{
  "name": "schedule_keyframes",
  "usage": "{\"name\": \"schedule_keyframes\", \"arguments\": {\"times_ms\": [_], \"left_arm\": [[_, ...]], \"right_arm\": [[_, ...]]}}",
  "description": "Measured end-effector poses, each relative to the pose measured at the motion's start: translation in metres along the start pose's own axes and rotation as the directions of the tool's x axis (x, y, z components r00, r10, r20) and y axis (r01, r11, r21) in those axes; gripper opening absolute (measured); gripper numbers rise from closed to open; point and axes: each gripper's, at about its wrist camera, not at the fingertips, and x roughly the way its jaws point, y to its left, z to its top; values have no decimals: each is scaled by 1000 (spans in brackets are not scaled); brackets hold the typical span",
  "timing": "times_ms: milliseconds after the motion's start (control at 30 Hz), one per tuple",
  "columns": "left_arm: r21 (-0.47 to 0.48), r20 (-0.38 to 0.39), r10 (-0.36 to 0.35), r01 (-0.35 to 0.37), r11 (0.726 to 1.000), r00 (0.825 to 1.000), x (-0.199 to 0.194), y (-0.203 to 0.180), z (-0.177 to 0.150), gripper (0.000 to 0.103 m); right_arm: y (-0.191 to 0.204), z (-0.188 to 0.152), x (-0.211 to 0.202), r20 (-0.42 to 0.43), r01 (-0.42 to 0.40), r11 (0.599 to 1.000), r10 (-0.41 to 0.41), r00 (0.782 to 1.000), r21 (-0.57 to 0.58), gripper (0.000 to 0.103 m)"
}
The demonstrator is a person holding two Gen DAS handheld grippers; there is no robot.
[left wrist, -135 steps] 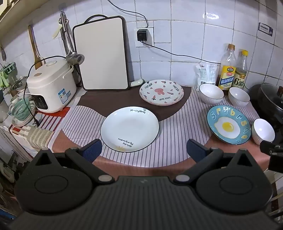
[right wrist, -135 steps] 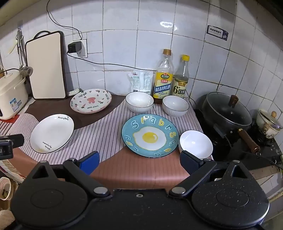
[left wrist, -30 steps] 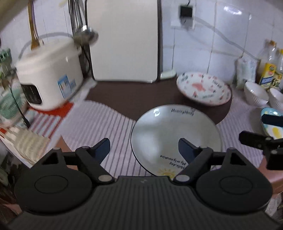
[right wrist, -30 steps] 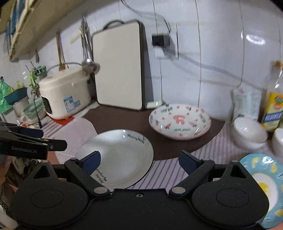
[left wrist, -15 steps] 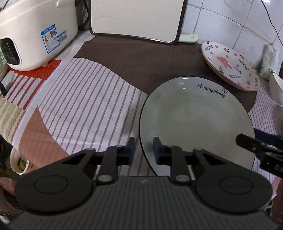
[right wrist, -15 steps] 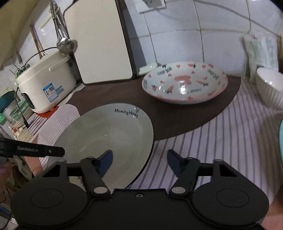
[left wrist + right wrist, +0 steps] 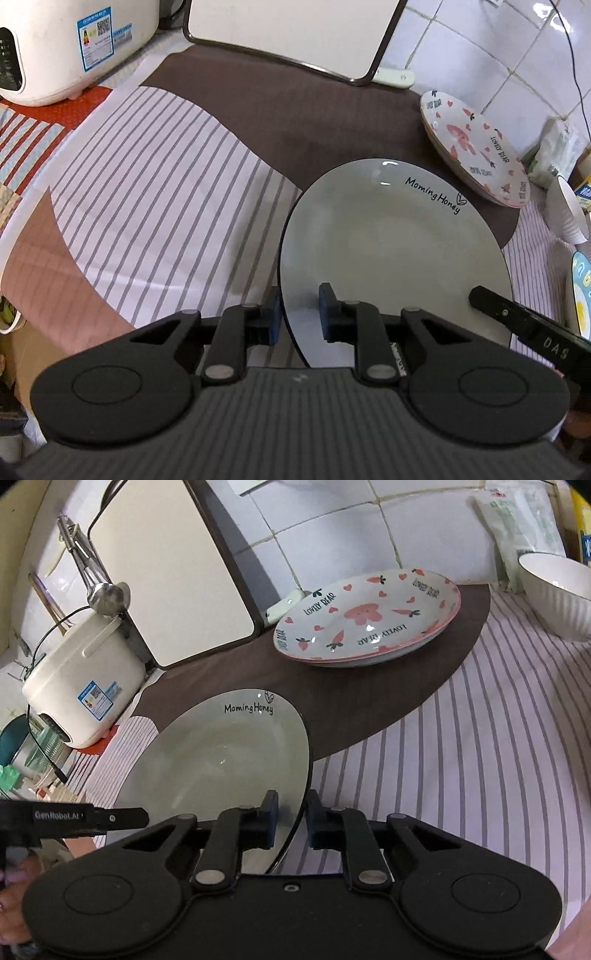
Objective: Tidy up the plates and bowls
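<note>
The white "Morning Honey" plate [image 7: 391, 243] with a black rim lies on the striped cloth. My left gripper [image 7: 298, 314] is shut on its near-left rim, one finger under, one on top. My right gripper [image 7: 291, 821] is shut on the same plate [image 7: 221, 753] at its near-right rim. Each gripper shows in the other's view: the right one [image 7: 524, 328] and the left one [image 7: 92, 818]. The pink "Lovely Bear" plate [image 7: 369, 616] sits behind, also in the left wrist view [image 7: 476, 147]. A white bowl [image 7: 557, 594] stands at the right.
A white rice cooker [image 7: 70, 44] stands at the far left and a white cutting board [image 7: 173, 572] leans on the tiled wall. A ladle [image 7: 107, 594] hangs beside it. The blue egg plate's edge [image 7: 580, 284] shows at the right. A plastic bag [image 7: 524, 524] leans on the wall.
Both grippers have closed onto opposite sides of the Morning Honey plate's near rim and moved in closer. The right jaws were wide half a second ago.
</note>
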Motion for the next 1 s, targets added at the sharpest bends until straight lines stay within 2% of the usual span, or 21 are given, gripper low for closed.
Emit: {"name": "schedule_keyframes", "arguments": {"times_ms": [100,267,333,667,800,1000], "left_arm": [[21,-13,-2,3,1000,1000,-1,-1,0,19],[24,-20,-33,33,999,999,-13,-8,1,19],[37,-9,-50,50,998,999,-19,-18,-1,19],[124,-20,-133,135,983,991,-28,-78,-1,19],[148,-47,-151,156,976,987,-17,-99,0,19],[197,-75,-139,152,969,987,1,-120,-1,19]], "right_arm": [[3,5,-1,-21,10,1000,-10,1000,-24,20],[-2,12,-25,-7,-38,998,38,999,-52,21],[-2,12,-39,10,-12,996,13,1000,-92,21],[-41,14,-96,59,40,997,-36,998,-69,23],[-57,9,-106,63,83,995,-79,995,-59,23],[-75,0,-103,50,118,992,-116,992,-41,23]]}}
